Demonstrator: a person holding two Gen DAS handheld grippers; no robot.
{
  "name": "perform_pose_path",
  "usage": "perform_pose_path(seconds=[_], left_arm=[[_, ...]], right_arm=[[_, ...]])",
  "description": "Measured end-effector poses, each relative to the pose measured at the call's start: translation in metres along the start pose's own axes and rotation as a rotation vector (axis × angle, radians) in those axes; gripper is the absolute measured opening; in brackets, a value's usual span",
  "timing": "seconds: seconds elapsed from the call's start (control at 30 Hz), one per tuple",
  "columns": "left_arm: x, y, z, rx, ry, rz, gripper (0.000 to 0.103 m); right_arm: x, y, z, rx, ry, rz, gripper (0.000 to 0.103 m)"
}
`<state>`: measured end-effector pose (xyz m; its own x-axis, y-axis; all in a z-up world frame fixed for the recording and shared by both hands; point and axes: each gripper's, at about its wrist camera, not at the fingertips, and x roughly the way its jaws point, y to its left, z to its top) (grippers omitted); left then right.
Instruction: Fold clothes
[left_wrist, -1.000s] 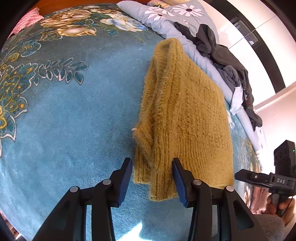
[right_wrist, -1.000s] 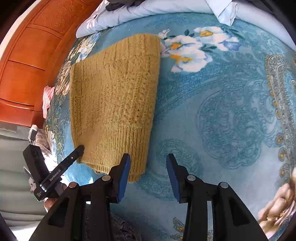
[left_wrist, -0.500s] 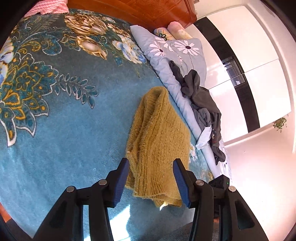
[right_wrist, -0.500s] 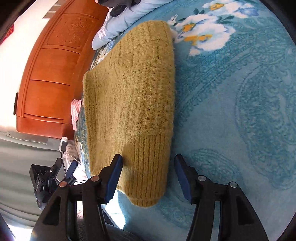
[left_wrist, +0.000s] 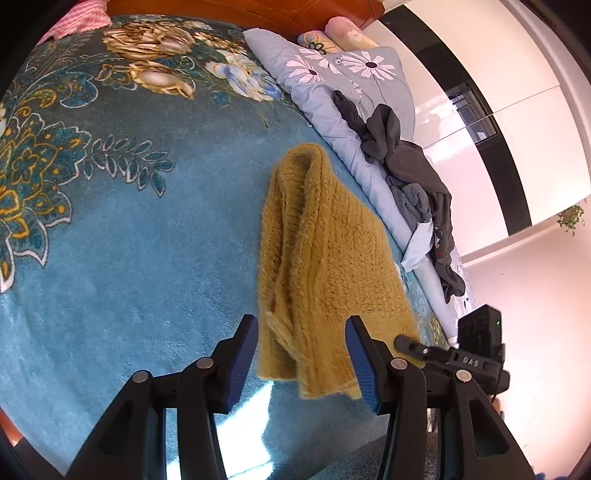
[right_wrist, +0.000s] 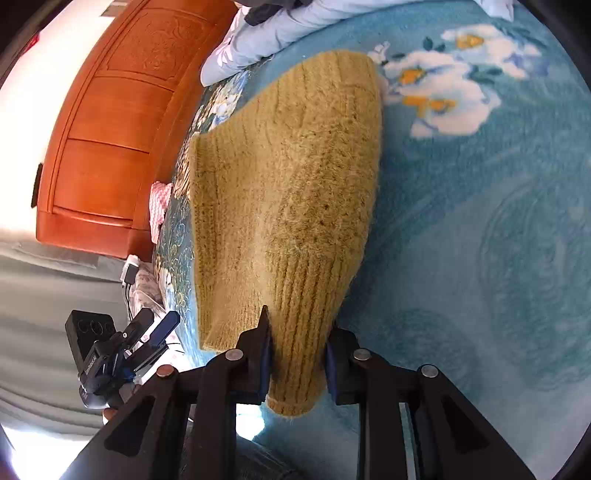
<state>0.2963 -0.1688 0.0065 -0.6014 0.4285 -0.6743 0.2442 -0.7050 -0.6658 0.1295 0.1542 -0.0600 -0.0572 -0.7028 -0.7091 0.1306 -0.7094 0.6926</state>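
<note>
**Sweater half-folded, hem corners being taken up**

Knitwear lies on the blue floral blanket (left_wrist: 129, 229): a mustard sweater (right_wrist: 288, 192), already narrowed to a long strip with its sides apparently turned in, so by my reading the lengthwise folds are done and the crosswise fold remains. The right gripper (right_wrist: 297, 362) has its jaws pressed against the ribbed hem corner, gripping it. The left gripper (left_wrist: 301, 363) stands wide apart around the other hem corner, with the knit between its fingers but not pinched. Beyond the sweater, a pale flowered quilt (left_wrist: 332, 85) carries a heap of dark grey clothes (left_wrist: 410, 177), seemingly still unfolded. The only legible writing is "DAS" on the right gripper's body, seen from the left wrist; lettering on the other unit is too small to read.
</note>
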Motion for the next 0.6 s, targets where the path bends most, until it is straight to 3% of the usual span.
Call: perform_pose_path(seconds=[0.1, 0.27, 0.4, 0.5, 0.6], left_arm=[[0.009, -0.004, 0.002, 0.015, 0.015, -0.008, 0.053], [0.039, -0.012, 0.018, 0.023, 0.043, -0.029, 0.053], [0.063, -0.023, 0.048, 0.033, 0.064, -0.066, 0.053], [0.086, -0.032, 0.072, 0.074, 0.076, -0.052, 0.058], [0.115, -0.041, 0.092, 0.137, 0.111, -0.034, 0.061]], right_arm=[[-0.044, -0.015, 0.05, -0.088, 0.025, -0.115, 0.024], [-0.089, -0.064, 0.1, -0.079, 0.061, -0.25, 0.024], [-0.088, -0.083, 0.102, -0.043, 0.077, -0.26, 0.027], [-0.089, -0.087, 0.098, -0.037, 0.061, -0.255, 0.032], [-0.105, -0.091, 0.09, 0.02, -0.046, -0.224, 0.05]])
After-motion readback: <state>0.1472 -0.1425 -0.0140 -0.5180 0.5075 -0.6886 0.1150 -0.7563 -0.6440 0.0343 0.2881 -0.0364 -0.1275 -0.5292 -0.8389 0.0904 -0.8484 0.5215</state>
